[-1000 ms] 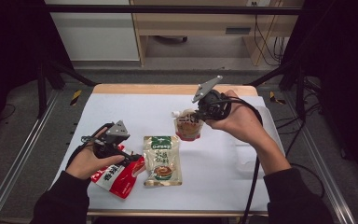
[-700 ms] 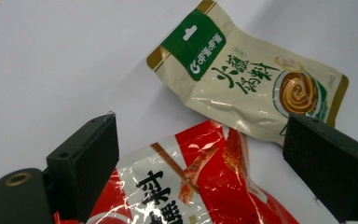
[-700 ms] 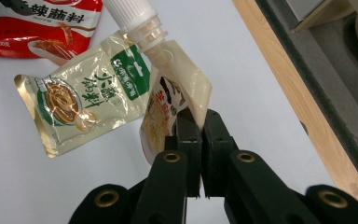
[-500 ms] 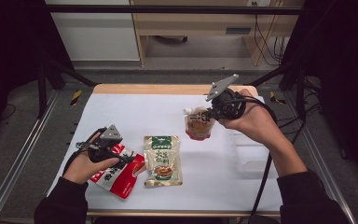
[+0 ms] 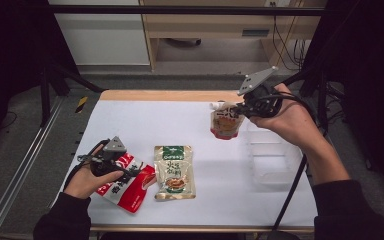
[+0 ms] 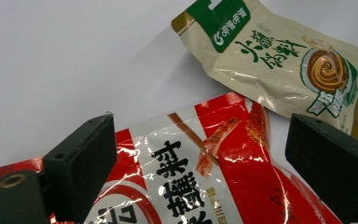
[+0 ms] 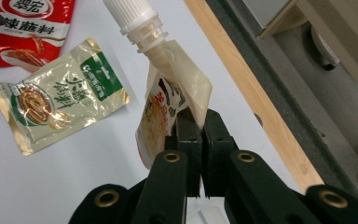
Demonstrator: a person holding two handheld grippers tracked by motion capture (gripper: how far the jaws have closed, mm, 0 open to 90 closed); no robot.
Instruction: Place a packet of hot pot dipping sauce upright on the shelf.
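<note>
Right gripper [image 7: 193, 126] pinches the edge of a small spouted pouch [image 5: 225, 121], jaws squeezed tight on it, so the pouch hangs in the air with its white cap [image 7: 129, 14] sticking out. It is held up near the far side of the white table [image 5: 145, 125], just beside a clear plastic box [image 5: 272, 157], maybe so it can drop in there. Left gripper [image 6: 200, 154] has its jaws wide apart, low over a red packet [image 6: 205, 177], one jaw on each side, ready to grab it. Next to that lies a tan packet [image 5: 174, 171], flat on the table and waiting its turn.
</note>
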